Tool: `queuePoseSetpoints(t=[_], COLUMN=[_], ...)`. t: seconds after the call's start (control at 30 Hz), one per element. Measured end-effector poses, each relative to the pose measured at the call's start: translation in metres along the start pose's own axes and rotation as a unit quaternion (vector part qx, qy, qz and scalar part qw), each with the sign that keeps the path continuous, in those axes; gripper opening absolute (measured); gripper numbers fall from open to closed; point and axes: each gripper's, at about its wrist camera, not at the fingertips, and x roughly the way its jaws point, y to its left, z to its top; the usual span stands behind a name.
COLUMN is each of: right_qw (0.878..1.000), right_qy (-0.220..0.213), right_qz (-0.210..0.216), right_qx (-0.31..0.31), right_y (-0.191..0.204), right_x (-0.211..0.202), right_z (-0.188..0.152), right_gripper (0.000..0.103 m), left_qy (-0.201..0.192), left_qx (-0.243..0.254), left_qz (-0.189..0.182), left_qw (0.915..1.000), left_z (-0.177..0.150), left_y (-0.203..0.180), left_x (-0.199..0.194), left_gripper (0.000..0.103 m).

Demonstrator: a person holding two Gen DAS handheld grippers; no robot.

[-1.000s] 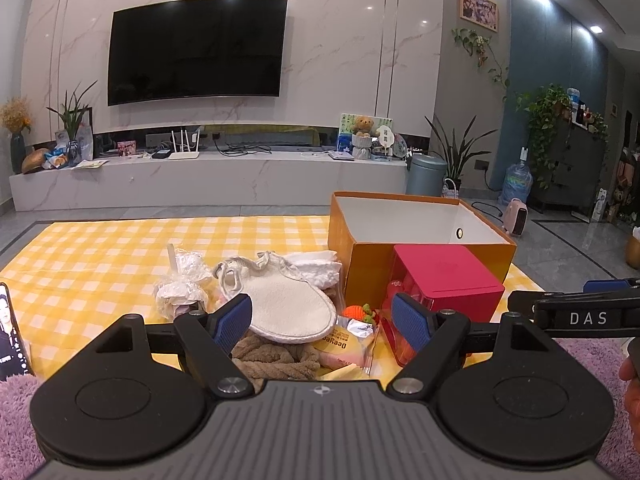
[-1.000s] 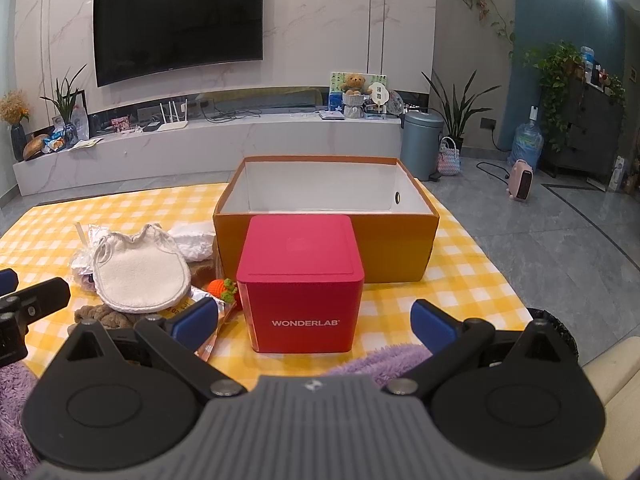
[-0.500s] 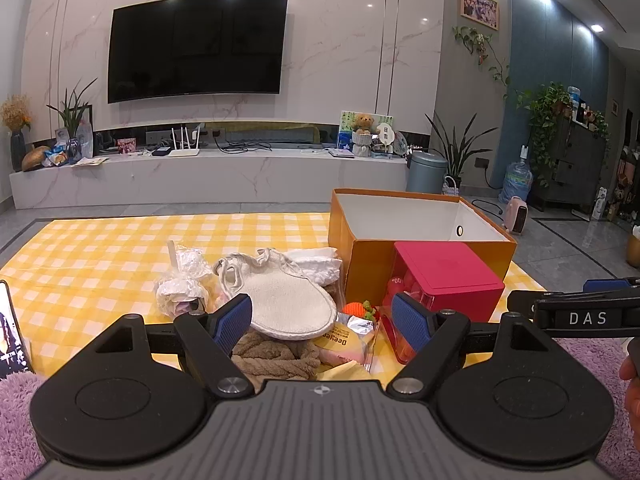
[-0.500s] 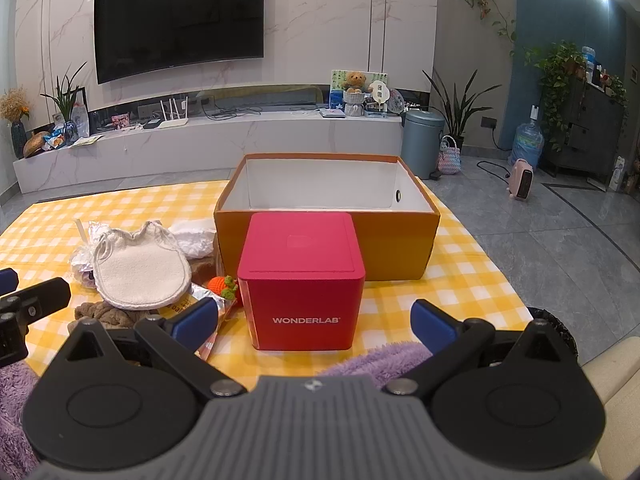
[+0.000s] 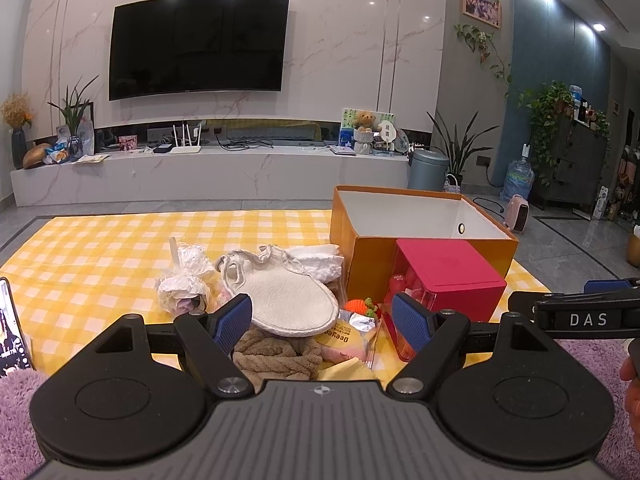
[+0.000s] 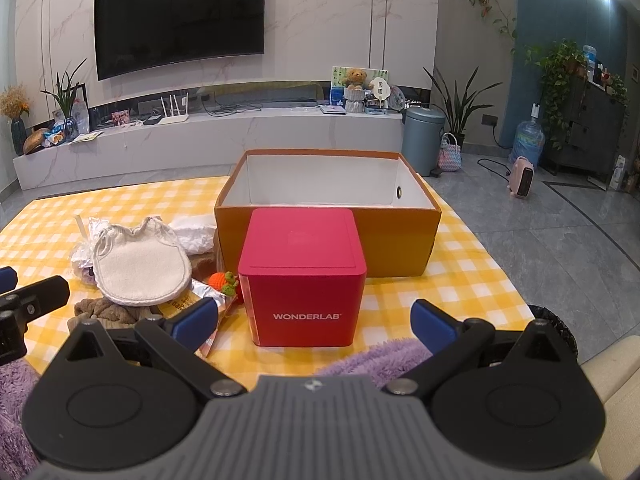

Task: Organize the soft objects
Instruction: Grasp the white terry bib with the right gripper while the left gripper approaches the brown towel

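A heap of soft things lies on the yellow checked cloth (image 5: 100, 248): a cream bib (image 5: 288, 300) (image 6: 140, 268), a brown knitted rope toy (image 5: 276, 354), a crocheted carrot (image 5: 358, 306) (image 6: 222, 280), crinkled white wrappers (image 5: 184, 280) and a snack packet (image 5: 344, 340). An open orange box (image 6: 392, 240) (image 5: 372, 256) stands behind a red WONDERLAB cube (image 6: 304, 276) (image 5: 444, 276). My left gripper (image 5: 322, 322) hovers open just short of the heap. My right gripper (image 6: 314, 322) is open in front of the red cube.
A phone (image 5: 12, 328) stands at the left edge of the cloth. Purple fluffy fabric (image 6: 380, 360) lies near me. Beyond the cloth are grey floor tiles, a marble TV bench (image 5: 208, 176) and a grey bin (image 6: 422, 136).
Both views have drifted very slightly; the left gripper sits a touch closer to the heap. No object has moved and both grippers stay open.
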Motion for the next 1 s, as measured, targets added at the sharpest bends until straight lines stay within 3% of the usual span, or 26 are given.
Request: queuePoseSetpoints(t=[0.4, 0.57, 0.63, 0.67, 1.0], right_qw=[0.999, 0.996, 0.993, 0.992, 0.976], right_qy=[-0.019, -0.018, -0.018, -0.018, 0.002], right_qz=[0.026, 0.067, 0.085, 0.091, 0.127], right_qx=[-0.021, -0.052, -0.078, -0.090, -0.176], right_y=[0.015, 0.029, 0.040, 0.046, 0.102], right_x=[0.012, 0.025, 0.031, 0.033, 0.078], right_z=[-0.002, 0.001, 0.003, 0.003, 0.009], right_gripper=[0.100, 0.098, 0.086, 0.085, 0.084], left_qy=[0.019, 0.055, 0.060, 0.064, 0.133], left_qx=[-0.026, -0.011, -0.016, -0.022, -0.045], left_qz=[-0.011, -0.011, -0.006, -0.007, 0.008], left_qw=[0.9994, 0.9984, 0.9980, 0.9977, 0.9901], left_z=[-0.002, -0.003, -0.004, -0.004, 0.005], left_y=[0.023, 0.034, 0.040, 0.045, 0.089], left_x=[0.007, 0.018, 0.023, 0.025, 0.068], left_gripper=[0.090, 0.082, 0.082, 0.082, 0.075])
